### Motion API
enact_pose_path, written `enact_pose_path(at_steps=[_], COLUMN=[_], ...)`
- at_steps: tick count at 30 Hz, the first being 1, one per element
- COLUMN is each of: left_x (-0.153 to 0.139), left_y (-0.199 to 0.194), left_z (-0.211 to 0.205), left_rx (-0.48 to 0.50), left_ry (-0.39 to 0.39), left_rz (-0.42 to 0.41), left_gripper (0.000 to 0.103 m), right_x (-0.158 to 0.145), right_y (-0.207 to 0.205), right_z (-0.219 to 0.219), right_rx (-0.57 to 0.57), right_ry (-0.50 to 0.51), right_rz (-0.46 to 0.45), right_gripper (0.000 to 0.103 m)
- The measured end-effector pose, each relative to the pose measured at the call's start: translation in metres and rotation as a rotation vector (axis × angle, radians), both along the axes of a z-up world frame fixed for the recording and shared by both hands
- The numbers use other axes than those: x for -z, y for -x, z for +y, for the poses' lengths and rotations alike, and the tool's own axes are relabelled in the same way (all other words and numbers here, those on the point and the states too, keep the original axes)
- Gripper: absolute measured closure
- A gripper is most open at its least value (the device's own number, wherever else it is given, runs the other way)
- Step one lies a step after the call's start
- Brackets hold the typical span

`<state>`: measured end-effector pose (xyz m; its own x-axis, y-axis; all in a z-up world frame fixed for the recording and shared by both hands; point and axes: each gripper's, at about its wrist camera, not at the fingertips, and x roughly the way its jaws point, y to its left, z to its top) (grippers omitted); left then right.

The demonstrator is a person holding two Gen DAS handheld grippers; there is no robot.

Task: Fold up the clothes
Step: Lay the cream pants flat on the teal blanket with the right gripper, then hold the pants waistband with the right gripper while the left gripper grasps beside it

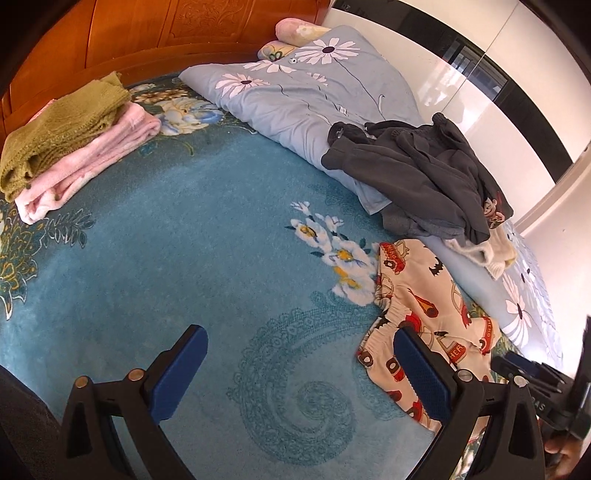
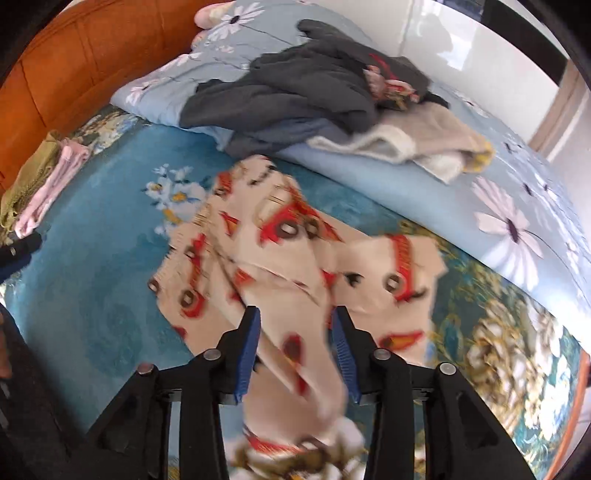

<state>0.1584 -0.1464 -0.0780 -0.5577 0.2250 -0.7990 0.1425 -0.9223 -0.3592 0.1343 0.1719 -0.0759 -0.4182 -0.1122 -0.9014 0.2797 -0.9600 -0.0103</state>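
Observation:
A cream garment printed with red cars (image 1: 424, 295) lies crumpled on the teal floral blanket (image 1: 166, 240). My left gripper (image 1: 299, 332) hangs open and wide above the blanket, its right finger (image 1: 424, 373) over the garment's near edge, nothing between the pads. In the right wrist view the same garment (image 2: 280, 236) is blurred; a strip of it runs loosely between the pads of my right gripper (image 2: 295, 312), whose jaws stand partly apart without pinching it.
Folded olive (image 1: 62, 125) and pink (image 1: 92, 158) cloths are stacked at the far left by the wooden headboard (image 1: 110, 33). A dark grey clothes heap (image 1: 417, 173) and a fluffy white garment (image 2: 406, 144) rest on the blue daisy quilt (image 1: 288, 92).

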Motion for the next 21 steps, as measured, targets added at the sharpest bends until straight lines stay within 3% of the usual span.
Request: enact_pose_path(at_steps=[4, 8, 12, 15, 18, 21], left_x=[0.001, 0.008, 0.023, 0.036, 0.045, 0.053], left_y=[-0.002, 0.000, 0.007, 0.013, 0.020, 0.029], left_z=[-0.013, -0.013, 0.004, 0.017, 0.029, 0.042], left_rx=[-0.044, -0.050, -0.002, 0.035, 0.073, 0.119], left_ry=[-0.019, -0.063, -0.128, -0.171, -0.185, -0.176], left_rz=[-0.001, -0.025, -0.073, -0.107, -0.127, -0.141], left_gripper=[0.001, 0.001, 0.001, 0.001, 0.002, 0.005], right_x=[0.036, 0.065, 0.081, 0.098, 0.112, 0.116], right_y=[0.055, 0.105, 0.155, 0.186, 0.203, 0.206], right_z=[-0.084, -0.137, -0.155, -0.152, -0.142, -0.137], right_rx=[-0.083, -0.113, -0.114, -0.101, -0.075, -0.114], right_ry=[0.104, 0.030, -0.124, -0.165, -0.142, -0.120], right_rz=[-0.114, -0.158, -0.163, -0.241, -0.317, -0.335], right_gripper=[0.056, 0.056, 0.056, 0.056, 0.056, 0.056])
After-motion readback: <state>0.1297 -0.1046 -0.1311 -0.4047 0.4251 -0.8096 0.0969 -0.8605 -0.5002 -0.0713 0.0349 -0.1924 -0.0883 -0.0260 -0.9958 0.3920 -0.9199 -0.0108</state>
